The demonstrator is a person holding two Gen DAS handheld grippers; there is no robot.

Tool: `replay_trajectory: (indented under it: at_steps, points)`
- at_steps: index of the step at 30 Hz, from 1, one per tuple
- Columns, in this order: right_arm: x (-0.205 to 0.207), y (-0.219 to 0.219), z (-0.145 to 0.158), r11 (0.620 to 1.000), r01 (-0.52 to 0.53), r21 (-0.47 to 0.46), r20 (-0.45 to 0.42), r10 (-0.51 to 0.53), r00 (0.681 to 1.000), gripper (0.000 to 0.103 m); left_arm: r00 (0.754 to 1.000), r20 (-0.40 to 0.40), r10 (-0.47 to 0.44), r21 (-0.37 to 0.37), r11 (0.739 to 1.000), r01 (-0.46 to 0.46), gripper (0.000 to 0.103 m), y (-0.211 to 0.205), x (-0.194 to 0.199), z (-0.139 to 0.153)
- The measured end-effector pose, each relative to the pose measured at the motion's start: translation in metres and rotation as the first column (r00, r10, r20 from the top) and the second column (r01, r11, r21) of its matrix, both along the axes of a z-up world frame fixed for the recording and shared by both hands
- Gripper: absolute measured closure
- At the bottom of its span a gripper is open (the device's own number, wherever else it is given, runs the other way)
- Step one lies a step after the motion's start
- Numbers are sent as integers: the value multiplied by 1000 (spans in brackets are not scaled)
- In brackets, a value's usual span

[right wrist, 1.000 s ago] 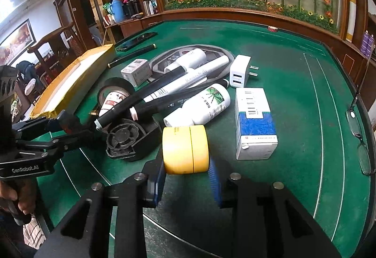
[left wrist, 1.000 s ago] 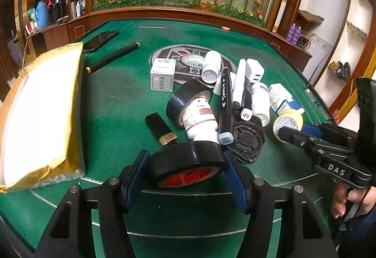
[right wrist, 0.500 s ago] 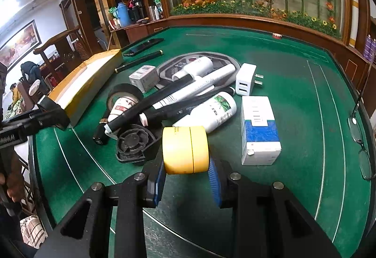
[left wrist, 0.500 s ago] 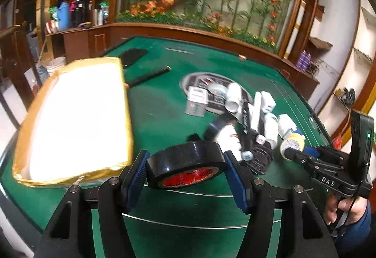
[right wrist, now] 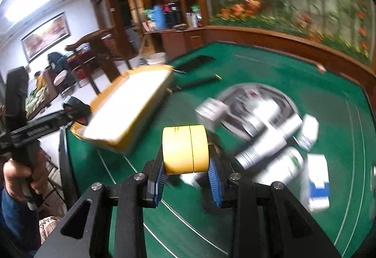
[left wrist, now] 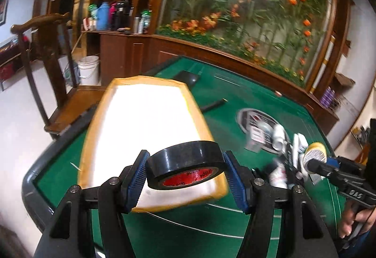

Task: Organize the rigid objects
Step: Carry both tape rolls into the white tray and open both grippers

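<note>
My left gripper (left wrist: 185,164) is shut on a black tape roll (left wrist: 185,165) with a red core, held above the near end of a shallow yellow-rimmed box with a white floor (left wrist: 145,121). My right gripper (right wrist: 186,165) is shut on a yellow tape roll (right wrist: 185,148), held over the green table (right wrist: 270,70) between the box (right wrist: 129,105) and a blurred pile of white bottles, boxes and markers (right wrist: 270,140). In the left wrist view the right gripper (left wrist: 315,164) with its yellow roll (left wrist: 315,155) shows at the right. The left gripper (right wrist: 77,110) shows at the left of the right wrist view.
A black phone (left wrist: 185,76) and a black pen (left wrist: 212,104) lie on the felt beyond the box. A white and blue carton (right wrist: 318,182) lies at the right. A wooden rail (left wrist: 235,60) edges the table. Chairs and a white bucket (left wrist: 88,70) stand off its left side.
Both grippers have risen and swung left toward the yellow-rimmed box, each still holding its tape roll. The pile of objects has slid to the right of both views.
</note>
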State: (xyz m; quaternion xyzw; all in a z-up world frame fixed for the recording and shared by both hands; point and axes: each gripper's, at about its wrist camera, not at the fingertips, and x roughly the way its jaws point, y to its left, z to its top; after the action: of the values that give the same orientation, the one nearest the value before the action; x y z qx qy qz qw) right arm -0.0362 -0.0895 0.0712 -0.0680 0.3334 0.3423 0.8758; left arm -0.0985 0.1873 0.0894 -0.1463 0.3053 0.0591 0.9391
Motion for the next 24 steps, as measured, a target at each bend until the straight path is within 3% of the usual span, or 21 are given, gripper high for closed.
replay_trajectory:
  at_steps: [6,13,24]
  points:
    - [13,76,23,995,-95,-30,9,95,995,72,999,-29,24,24,999,-24,36,31,20,3]
    - [66,157,25,991,-125,-46,-71,121,990,72,994,-110,28,30,999,-24,36,60,64,-7]
    - [127,250,-9,986,-128,-108,-209,104,972,72,966,-258,-16,-41,999,6,36,88,122,-47]
